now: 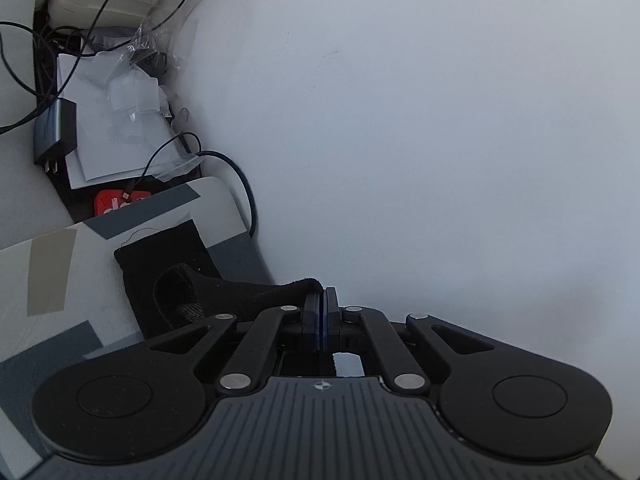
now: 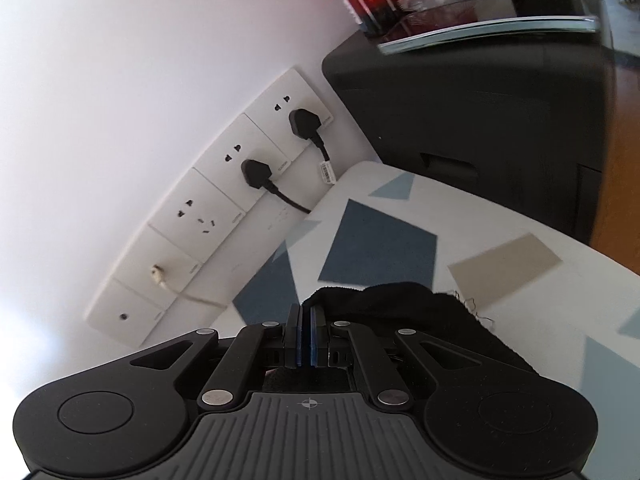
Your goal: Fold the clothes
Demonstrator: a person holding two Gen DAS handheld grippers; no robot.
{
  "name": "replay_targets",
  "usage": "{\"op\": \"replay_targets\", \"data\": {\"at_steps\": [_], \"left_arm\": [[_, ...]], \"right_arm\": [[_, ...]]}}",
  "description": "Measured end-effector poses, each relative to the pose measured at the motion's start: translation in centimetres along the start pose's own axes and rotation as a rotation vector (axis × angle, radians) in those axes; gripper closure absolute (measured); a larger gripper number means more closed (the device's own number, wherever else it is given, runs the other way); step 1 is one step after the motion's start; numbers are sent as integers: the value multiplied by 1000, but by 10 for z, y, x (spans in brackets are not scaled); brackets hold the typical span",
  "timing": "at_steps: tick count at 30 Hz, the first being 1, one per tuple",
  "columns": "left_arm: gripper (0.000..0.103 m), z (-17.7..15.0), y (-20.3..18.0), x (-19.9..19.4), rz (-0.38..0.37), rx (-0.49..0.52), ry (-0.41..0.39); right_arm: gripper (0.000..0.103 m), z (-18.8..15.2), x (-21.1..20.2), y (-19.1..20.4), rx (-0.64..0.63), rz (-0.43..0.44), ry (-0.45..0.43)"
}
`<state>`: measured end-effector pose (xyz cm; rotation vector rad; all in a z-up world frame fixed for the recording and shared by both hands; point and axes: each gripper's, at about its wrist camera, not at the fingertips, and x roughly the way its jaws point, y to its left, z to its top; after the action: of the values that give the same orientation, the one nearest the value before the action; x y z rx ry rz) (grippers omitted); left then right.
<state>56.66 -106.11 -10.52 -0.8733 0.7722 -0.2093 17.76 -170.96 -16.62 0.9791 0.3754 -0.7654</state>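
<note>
While both jaws pinch cloth (image 1: 168, 276) edge, left gripper (image 1: 322, 300) and right gripper (image 2: 307, 316), frame bottom, probably lift it clear of table (image 2: 376, 248) for folding.

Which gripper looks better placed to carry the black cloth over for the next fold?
Neither clearly: left gripper and right gripper are each shut on an edge of the black cloth, so both would probably move together.

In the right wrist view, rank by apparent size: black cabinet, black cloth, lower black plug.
1. black cabinet
2. black cloth, though nearness to the camera enlarges it and the right tool hides part
3. lower black plug
</note>
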Motion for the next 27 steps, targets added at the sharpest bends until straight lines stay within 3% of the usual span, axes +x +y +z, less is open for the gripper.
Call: {"op": "replay_targets", "data": {"at_steps": [2, 3, 4, 5, 8, 12, 15, 17, 19, 21, 23, 26, 27], "left_arm": [[89, 1, -1, 32, 78, 34, 46], [64, 4, 0, 49, 127, 63, 85], [26, 5, 2, 63, 171, 91, 145], [21, 5, 6, 77, 211, 116, 212], [22, 3, 23, 83, 240, 158, 290], [22, 6, 56, 69, 245, 154, 350], [21, 5, 79, 62, 271, 134, 382], [21, 4, 91, 63, 309, 118, 385], [19, 4, 100, 64, 329, 95, 381], [13, 4, 100, 67, 315, 73, 359], [12, 2, 93, 73, 310, 86, 333], [23, -7, 83, 81, 308, 124, 285], [46, -9, 81, 82, 316, 135, 277]], "right_arm": [[98, -1, 20, 5, -15, -35, 0], [94, -3, 30, 7, -21, -62, 6], [83, -5, 40, 8, -26, -89, 12], [67, -8, 45, 11, -40, -128, 24], [52, -25, 36, 17, -110, -154, 31], [50, -58, 4, 29, -272, -98, 39], [47, -102, -10, 50, -495, -54, 73], [32, -131, -19, 65, -644, -23, 96], [25, -161, -28, 80, -793, 8, 119], [23, -186, -27, 91, -891, 39, 164], [22, -206, -22, 104, -943, 62, 219], [23, -231, -7, 116, -993, 53, 271], [23, -237, -2, 119, -1006, 34, 287]]}}
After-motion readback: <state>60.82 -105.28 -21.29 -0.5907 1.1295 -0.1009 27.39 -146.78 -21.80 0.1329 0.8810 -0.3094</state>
